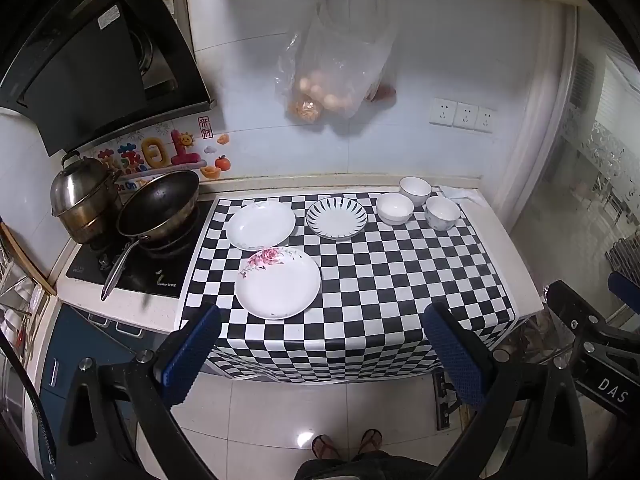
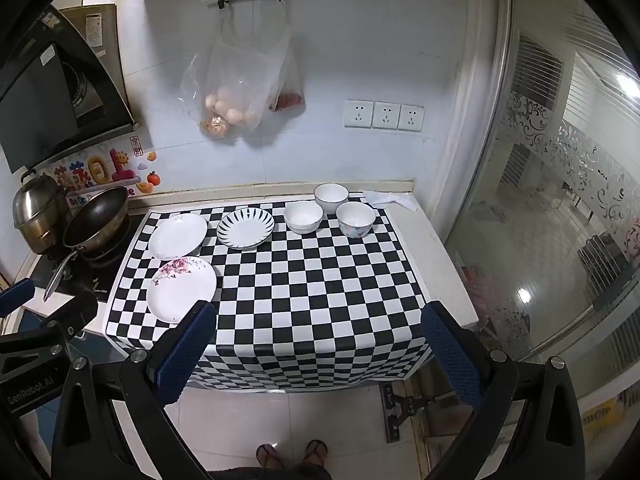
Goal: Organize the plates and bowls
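White china sits on a black-and-white checkered mat [image 1: 360, 280] covering the counter: three plates and three bowls, all empty. A floral plate [image 1: 278, 284] with pink blossoms on its rim lies nearest the front edge. Just behind it, at its eleven o'clock, is a plain white plate [image 1: 260, 224], and at its one o'clock a striped plate [image 1: 337, 218] with dark radial marks. The three bowls [image 1: 416, 206] cluster at the mat's one o'clock corner, close together, with a crumpled white cloth [image 1: 460, 194] beside them. At nine o'clock of the mat a dark wok [image 1: 158, 204] and a lidded steel pot [image 1: 82, 196] stand on the stove. A clear bag [image 1: 332, 80] holding eggs hangs on the wall at twelve o'clock. The left gripper [image 1: 320, 354] and the right gripper [image 2: 318, 354] both hover before the counter edge, fingers spread wide, nothing between them.
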Demonstrator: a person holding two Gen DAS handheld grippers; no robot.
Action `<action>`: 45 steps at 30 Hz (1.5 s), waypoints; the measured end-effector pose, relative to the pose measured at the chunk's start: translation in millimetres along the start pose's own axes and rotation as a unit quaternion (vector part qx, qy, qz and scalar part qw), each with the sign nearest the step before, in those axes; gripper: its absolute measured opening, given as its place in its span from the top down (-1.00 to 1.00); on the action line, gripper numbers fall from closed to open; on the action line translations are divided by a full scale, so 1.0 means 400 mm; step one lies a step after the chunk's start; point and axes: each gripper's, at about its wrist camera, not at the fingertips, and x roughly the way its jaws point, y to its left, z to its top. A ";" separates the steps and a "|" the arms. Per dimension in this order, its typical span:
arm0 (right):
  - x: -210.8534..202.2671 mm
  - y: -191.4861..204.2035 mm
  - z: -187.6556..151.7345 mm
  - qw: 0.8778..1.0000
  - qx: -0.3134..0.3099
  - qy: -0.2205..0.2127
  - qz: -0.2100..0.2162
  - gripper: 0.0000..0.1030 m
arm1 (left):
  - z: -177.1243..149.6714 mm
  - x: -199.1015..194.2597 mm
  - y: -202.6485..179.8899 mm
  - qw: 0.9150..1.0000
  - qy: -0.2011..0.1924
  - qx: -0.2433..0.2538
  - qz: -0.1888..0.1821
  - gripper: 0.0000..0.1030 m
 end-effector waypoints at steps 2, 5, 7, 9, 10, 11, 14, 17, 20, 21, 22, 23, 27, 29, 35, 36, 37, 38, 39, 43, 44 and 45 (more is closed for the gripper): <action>-0.003 0.002 0.002 1.000 0.000 0.000 -0.001 -1.00 | 0.000 0.000 0.000 1.000 0.000 0.000 0.000 -1.00; 0.002 -0.001 -0.002 1.000 0.000 0.000 0.000 -1.00 | 0.001 0.000 0.000 1.000 -0.001 0.000 0.001 -1.00; 0.001 -0.002 -0.002 1.000 0.000 -0.001 0.000 -1.00 | 0.001 0.000 0.001 1.000 -0.003 -0.001 0.001 -1.00; 0.001 -0.004 -0.003 1.000 0.000 -0.001 0.000 -1.00 | 0.002 0.001 0.000 1.000 -0.003 0.000 0.002 -1.00; 0.002 -0.005 -0.003 1.000 0.001 -0.001 -0.001 -1.00 | -0.004 0.001 -0.001 1.000 -0.004 0.000 0.002 -1.00; 0.001 -0.004 -0.002 1.000 0.000 -0.001 0.000 -1.00 | -0.002 0.001 0.000 1.000 -0.004 -0.001 0.002 -1.00; 0.003 -0.006 -0.003 1.000 0.000 -0.002 0.000 -1.00 | 0.002 -0.003 0.000 1.000 -0.003 0.000 0.002 -1.00; 0.002 -0.006 -0.002 1.000 0.000 -0.001 0.000 -1.00 | 0.001 -0.004 0.000 1.000 -0.003 0.000 0.002 -1.00; -0.001 -0.007 -0.002 1.000 0.001 -0.001 0.000 -1.00 | 0.001 -0.004 0.000 1.000 -0.004 0.000 0.002 -1.00; -0.001 -0.007 -0.002 1.000 0.001 -0.001 -0.001 -1.00 | 0.003 -0.004 0.001 1.000 -0.003 -0.001 0.003 -1.00; 0.000 -0.007 -0.002 1.000 0.001 -0.001 0.000 -1.00 | 0.001 -0.005 0.001 1.000 -0.004 0.000 0.002 -1.00; 0.000 -0.006 -0.002 1.000 0.001 -0.001 0.000 -1.00 | 0.005 -0.007 0.004 1.000 -0.004 -0.001 0.002 -1.00; -0.002 -0.014 0.008 1.000 0.002 -0.002 0.000 -1.00 | 0.013 -0.013 0.009 1.000 -0.006 -0.001 0.004 -1.00; -0.001 -0.020 0.015 1.000 0.003 -0.003 0.001 -1.00 | 0.016 -0.016 0.015 1.000 -0.006 -0.001 0.004 -1.00; -0.005 -0.019 0.022 1.000 0.004 -0.004 0.000 -1.00 | 0.023 -0.015 0.023 1.000 -0.007 -0.001 0.004 -1.00; -0.005 -0.020 0.022 1.000 0.004 -0.004 0.000 -1.00 | 0.023 -0.014 0.021 1.000 -0.007 0.000 0.005 -1.00; -0.005 -0.020 0.021 1.000 0.004 -0.004 0.000 -1.00 | 0.027 -0.013 0.024 1.000 -0.007 -0.001 0.005 -1.00; -0.005 -0.022 0.024 1.000 0.004 -0.004 0.000 -1.00 | 0.025 -0.013 0.023 1.000 -0.006 -0.001 0.004 -1.00; -0.005 -0.020 0.021 1.000 0.003 -0.005 0.000 -1.00 | 0.030 -0.012 0.026 1.000 -0.006 -0.001 0.004 -1.00; -0.004 -0.022 0.023 1.000 0.004 -0.006 -0.001 -1.00 | 0.024 -0.013 0.022 1.000 -0.007 0.000 0.004 -1.00; -0.004 -0.023 0.027 1.000 0.005 -0.007 -0.001 -1.00 | 0.027 -0.012 0.024 1.000 -0.007 0.000 0.004 -1.00; -0.005 -0.019 0.033 1.000 0.005 -0.007 -0.002 -1.00 | 0.024 -0.013 0.022 1.000 -0.007 0.000 0.004 -1.00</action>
